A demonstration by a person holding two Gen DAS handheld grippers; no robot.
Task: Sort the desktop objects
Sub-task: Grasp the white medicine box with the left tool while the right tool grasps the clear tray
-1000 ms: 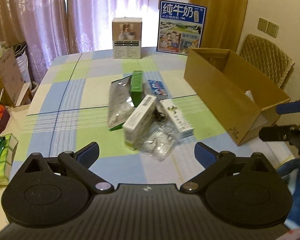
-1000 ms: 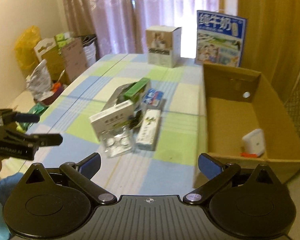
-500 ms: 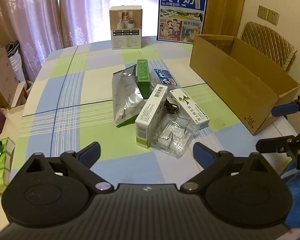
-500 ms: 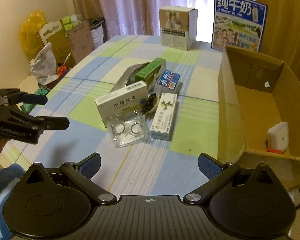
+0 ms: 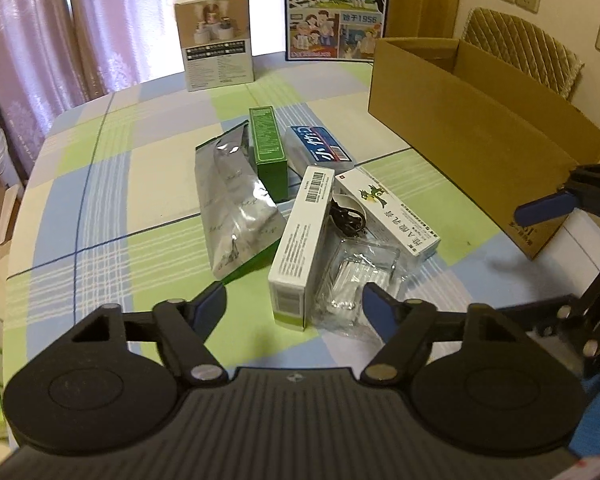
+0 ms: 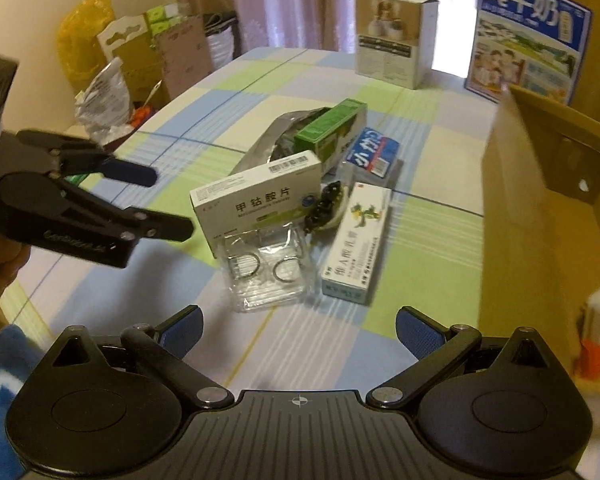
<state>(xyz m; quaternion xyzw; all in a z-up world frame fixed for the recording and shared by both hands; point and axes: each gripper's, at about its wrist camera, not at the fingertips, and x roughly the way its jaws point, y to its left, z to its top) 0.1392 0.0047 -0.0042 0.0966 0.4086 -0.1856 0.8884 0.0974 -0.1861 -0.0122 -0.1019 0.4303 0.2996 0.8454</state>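
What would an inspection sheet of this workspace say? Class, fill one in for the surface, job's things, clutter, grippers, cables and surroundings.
Surface: table under a blue, green and cream checked tablecloth.
Job's things: one pile mid-table: silver foil pouch, dark green carton, white medicine box with barcode, blue-and-white packet, long white box with a green dragon, clear plastic pack holding two metal rings, small black beaded item. Open brown cardboard box holds a white-and-orange object.
Clutter: beige product box, blue milk carton at the far edge.
Grippers: left gripper and right gripper both open, empty.
Cables: nothing seen.
Surroundings: curtains, quilted chair, bags beside the table.
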